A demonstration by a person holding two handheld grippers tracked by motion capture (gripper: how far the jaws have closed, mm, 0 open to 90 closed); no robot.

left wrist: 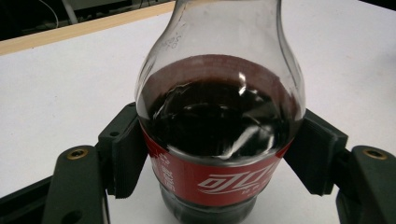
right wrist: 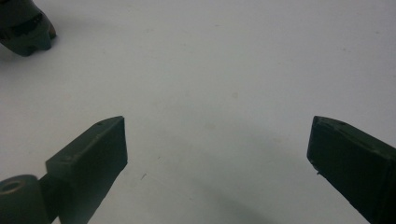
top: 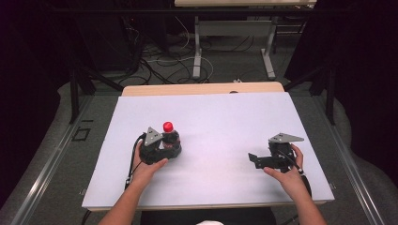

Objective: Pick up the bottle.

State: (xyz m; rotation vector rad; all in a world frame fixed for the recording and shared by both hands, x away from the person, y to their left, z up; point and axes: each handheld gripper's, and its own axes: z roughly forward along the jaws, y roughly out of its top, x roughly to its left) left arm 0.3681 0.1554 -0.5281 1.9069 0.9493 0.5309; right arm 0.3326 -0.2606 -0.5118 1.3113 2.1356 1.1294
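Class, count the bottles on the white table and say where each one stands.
1. The cola bottle stands upright on the left half of the white table, clamped at its red label between the jaws of the left tongs.

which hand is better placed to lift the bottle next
Left. The left gripper already has its jaws closed on the bottle at the red label. The right gripper is open over bare table, well away from it.

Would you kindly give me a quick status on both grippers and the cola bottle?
Left gripper shut on cola bottle, upright on the white table. Right gripper open, nothing between its jaws, off to the side. Nothing in the way.
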